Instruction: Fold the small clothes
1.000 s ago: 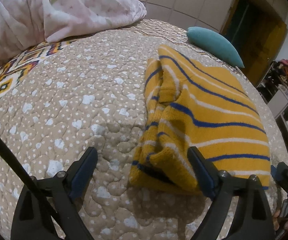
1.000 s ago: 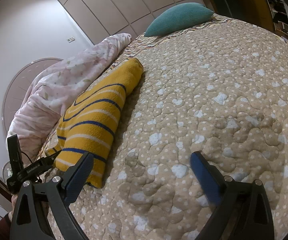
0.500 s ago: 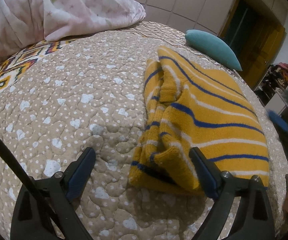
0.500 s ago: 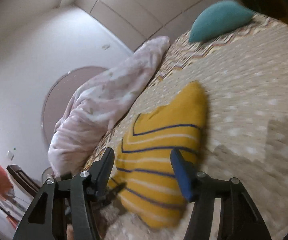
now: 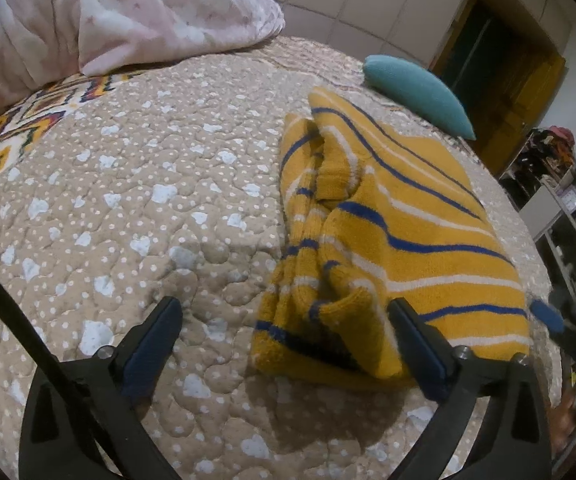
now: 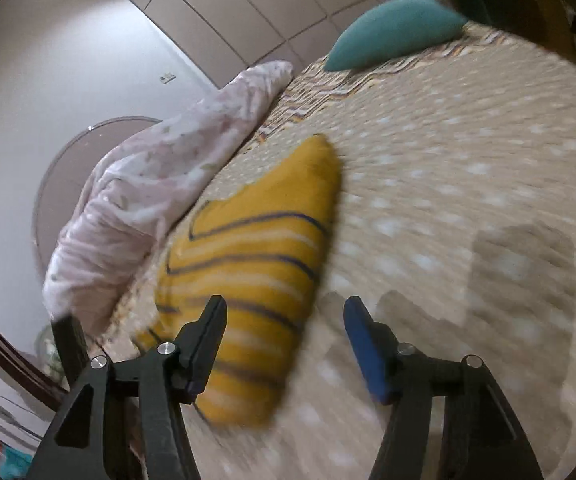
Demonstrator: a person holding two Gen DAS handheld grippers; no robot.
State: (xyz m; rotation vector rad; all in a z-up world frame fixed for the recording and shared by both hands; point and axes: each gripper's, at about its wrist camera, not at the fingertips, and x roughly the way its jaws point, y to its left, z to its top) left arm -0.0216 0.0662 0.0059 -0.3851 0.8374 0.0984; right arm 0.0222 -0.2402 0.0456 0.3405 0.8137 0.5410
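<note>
Quilted bed (image 5: 136, 208) bears folded sweater (image 5: 399, 240); left gripper (image 5: 284, 344), right gripper (image 6: 286, 344) agape, empty.

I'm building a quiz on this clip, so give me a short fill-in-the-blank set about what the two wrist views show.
1. The folded sweater is yellow with white and ____ stripes.
2. The pillow at the far end of the bed is ____ in colour.
3. Both the left gripper and the right gripper have their jaws ____.
4. The sweater lies on a tan quilted ____.

Missing words: blue; teal; open; bedspread
</note>
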